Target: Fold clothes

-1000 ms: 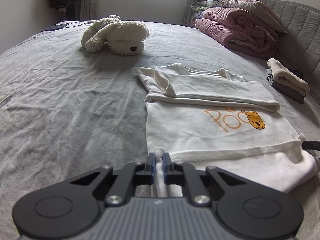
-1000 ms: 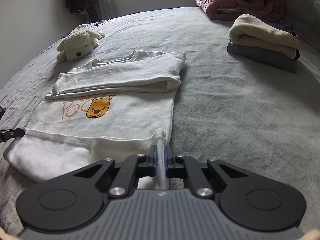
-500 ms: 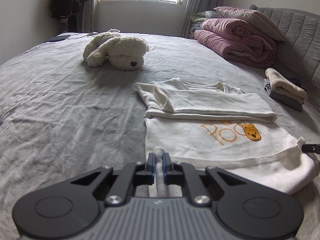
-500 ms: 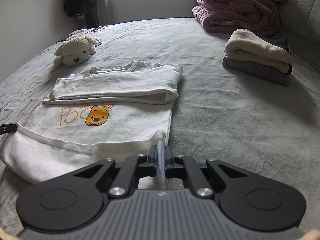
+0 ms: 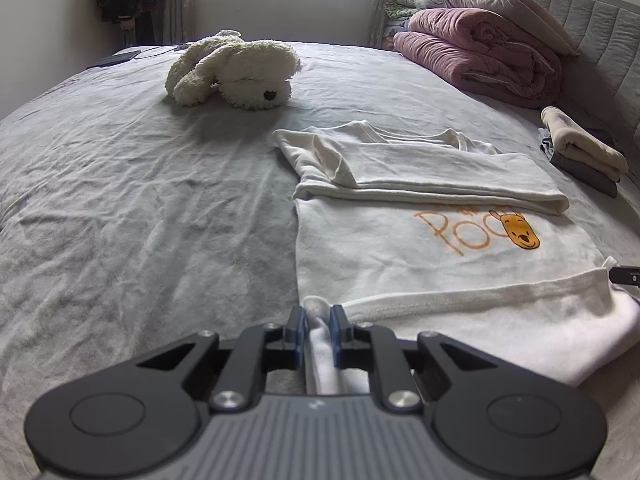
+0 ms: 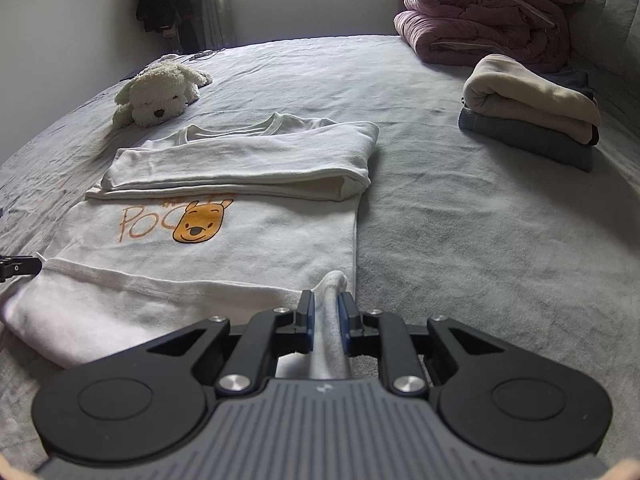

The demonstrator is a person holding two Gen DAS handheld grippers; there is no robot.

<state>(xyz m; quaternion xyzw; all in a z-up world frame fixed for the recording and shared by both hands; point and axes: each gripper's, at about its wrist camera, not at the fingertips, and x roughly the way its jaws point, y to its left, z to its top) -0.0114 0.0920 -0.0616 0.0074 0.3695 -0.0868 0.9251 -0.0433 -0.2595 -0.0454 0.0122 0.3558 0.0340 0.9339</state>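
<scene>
While the shirt (image 5: pixel 400 248) lies flat on the bed (image 5: pixel 140 208), sleeves folded across, each hand-held gripper — left (image 5: pixel 316 318), right (image 6: pixel 327 306) — is clamped on 1 hem corner, hem lifted slightly.

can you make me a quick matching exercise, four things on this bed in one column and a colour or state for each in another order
Things:
1. white shirt
2. plush dog
3. quilt
4. folded clothes

States:
A. pink, bundled near the headboard
B. stacked, cream on top of grey
C. lying on its side, untouched
D. hem corners pinched by left gripper and right gripper

Pairs: 1-D, 2-C, 3-A, 4-B
</scene>
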